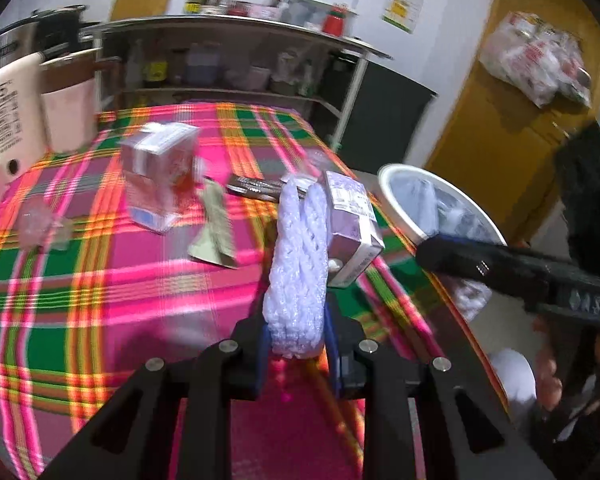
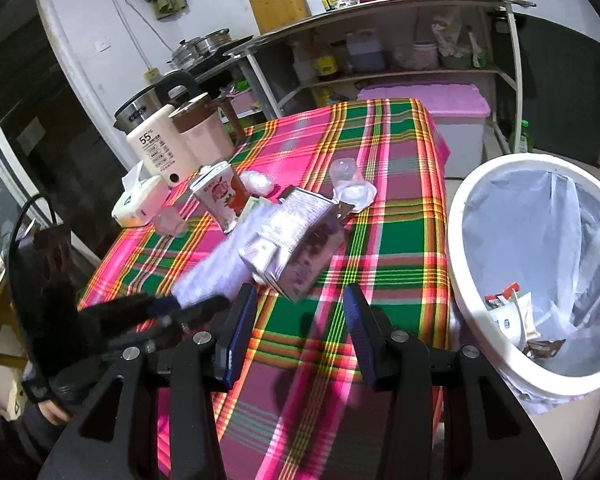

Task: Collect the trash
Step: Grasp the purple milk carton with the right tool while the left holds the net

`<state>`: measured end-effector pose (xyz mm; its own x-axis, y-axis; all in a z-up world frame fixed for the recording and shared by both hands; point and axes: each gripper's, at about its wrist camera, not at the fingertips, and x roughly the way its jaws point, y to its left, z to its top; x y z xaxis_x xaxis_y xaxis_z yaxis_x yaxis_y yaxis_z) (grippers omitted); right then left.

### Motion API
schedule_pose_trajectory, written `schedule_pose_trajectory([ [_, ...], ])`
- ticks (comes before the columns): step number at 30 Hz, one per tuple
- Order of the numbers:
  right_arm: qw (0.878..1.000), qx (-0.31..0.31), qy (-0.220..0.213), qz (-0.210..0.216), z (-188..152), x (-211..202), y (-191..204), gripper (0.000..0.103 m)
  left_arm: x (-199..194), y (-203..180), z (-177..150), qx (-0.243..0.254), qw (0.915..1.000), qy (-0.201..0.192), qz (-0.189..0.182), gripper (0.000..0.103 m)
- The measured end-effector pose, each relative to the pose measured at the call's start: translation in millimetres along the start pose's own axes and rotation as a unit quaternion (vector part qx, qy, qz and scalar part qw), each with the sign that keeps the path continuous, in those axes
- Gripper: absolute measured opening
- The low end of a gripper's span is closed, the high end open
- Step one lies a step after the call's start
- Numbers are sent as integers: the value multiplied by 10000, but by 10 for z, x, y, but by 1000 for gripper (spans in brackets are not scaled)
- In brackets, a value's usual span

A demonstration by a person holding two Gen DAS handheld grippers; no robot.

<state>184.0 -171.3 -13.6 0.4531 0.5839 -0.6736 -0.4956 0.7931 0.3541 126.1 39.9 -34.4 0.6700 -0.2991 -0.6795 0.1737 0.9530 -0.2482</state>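
Note:
My left gripper (image 1: 296, 312) is shut on a white foam net sleeve (image 1: 296, 256) held above the plaid tablecloth (image 1: 100, 300). A purple drink carton (image 1: 352, 228) lies tilted right beside the net. In the right wrist view the same purple carton (image 2: 296, 240) rests on the cloth just beyond my right gripper (image 2: 298, 320), which stands open with nothing between its fingers. My left gripper (image 2: 176, 304) with the foam net (image 2: 220, 264) shows at the left. The white bin (image 2: 460, 240) with a clear liner stands off the table's right edge and holds some wrappers.
A pink peach carton (image 2: 220, 196) stands upright mid-table, with a clear cup (image 2: 350, 184), a flat wrapper (image 1: 216, 228) and a dark wrapper (image 1: 256, 190) nearby. A tissue pack (image 2: 140, 200), cream thermos (image 2: 160, 148) and pink pitcher (image 2: 204, 132) stand at the far left. Shelves stand behind.

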Motion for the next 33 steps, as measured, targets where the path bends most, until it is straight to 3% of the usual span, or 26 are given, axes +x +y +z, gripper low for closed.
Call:
schedule_pose_trajectory([
  [5, 9998, 78, -94, -143, 15, -82, -48, 46, 1, -102, -52, 138, 9997, 58, -189, 25],
  [17, 9995, 130, -87, -267, 58, 82, 91, 46, -261, 281, -87, -403, 9979, -285, 424, 25],
  [20, 9982, 163, -144, -553, 67, 140, 172, 48, -280, 348, -92, -468, 9974, -316, 456, 25],
  [23, 9965, 256, -156, -782, 69, 212, 236, 60, -288, 383, -102, -497, 9972, -338, 449, 25],
  [33, 9868, -52, -143, -1612, 28, 361, 316, 60, -332, 470, -148, -583, 9967, -372, 425, 25],
])
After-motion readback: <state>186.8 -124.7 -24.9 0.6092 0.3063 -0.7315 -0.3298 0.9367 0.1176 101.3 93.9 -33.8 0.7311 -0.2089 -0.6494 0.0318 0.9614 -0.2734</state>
